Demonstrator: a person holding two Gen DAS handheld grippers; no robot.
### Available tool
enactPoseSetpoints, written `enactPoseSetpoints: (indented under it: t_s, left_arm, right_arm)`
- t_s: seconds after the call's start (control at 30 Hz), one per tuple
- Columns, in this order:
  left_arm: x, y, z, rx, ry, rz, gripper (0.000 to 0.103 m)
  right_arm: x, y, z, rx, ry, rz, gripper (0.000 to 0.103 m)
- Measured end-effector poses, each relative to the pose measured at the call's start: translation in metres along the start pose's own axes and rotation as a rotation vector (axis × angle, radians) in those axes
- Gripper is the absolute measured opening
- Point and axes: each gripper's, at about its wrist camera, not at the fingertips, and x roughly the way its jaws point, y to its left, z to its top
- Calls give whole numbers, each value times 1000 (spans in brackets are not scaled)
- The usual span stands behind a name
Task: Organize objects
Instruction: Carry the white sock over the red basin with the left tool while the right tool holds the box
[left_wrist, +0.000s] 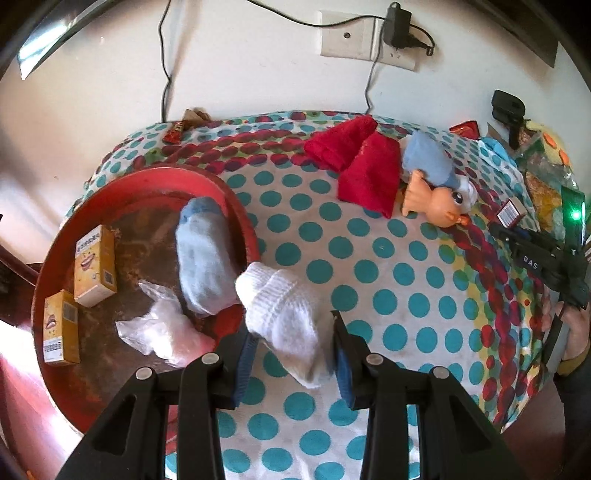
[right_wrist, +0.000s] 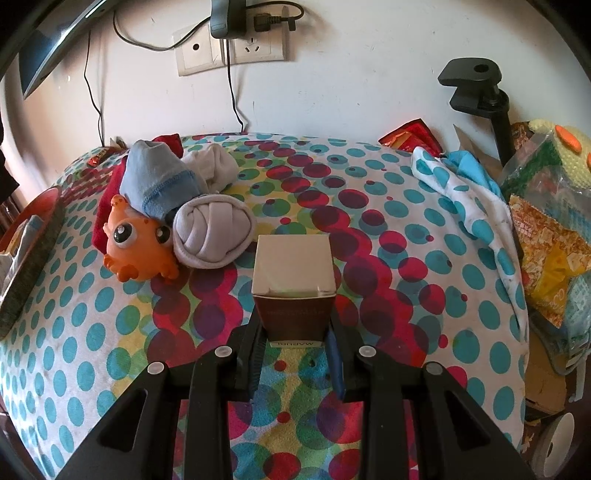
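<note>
Left claw (left_wrist: 291, 354) is gripping the white sock (left_wrist: 284, 317), its blue pads pressing the knit from both sides while the toe is hanging below them, over the dotted cloth (left_wrist: 369, 258) just beside the rim of the red tray (left_wrist: 236, 206). You are sorting loose things into that tray, judging by what is already lying in it: a pale blue sock (left_wrist: 201, 258) draped over the rim, two yellow boxes (left_wrist: 94, 266) and a crumpled clear bag (left_wrist: 159, 328). Next you are needing to carry the white sock leftward over the rim and let go only once it is fully above the tray floor, since the limp toe could be catching on the edge. Right claw (right_wrist: 295, 332) is clenching a small brown box (right_wrist: 293, 288), held upright above the middle of the cloth. Toward the far left corner, the orange toy (right_wrist: 136, 247), a rolled grey sock (right_wrist: 214, 232) and red cloths (left_wrist: 354, 162) are waiting.
</note>
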Motion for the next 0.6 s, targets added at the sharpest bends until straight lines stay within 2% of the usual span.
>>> enactPoseSetpoints:
  t_s: [0.6]
  left_arm:
    - [-3,82,-12,-137,26,114,38]
  right_arm:
    - [4,-2,0,0,7,0,27]
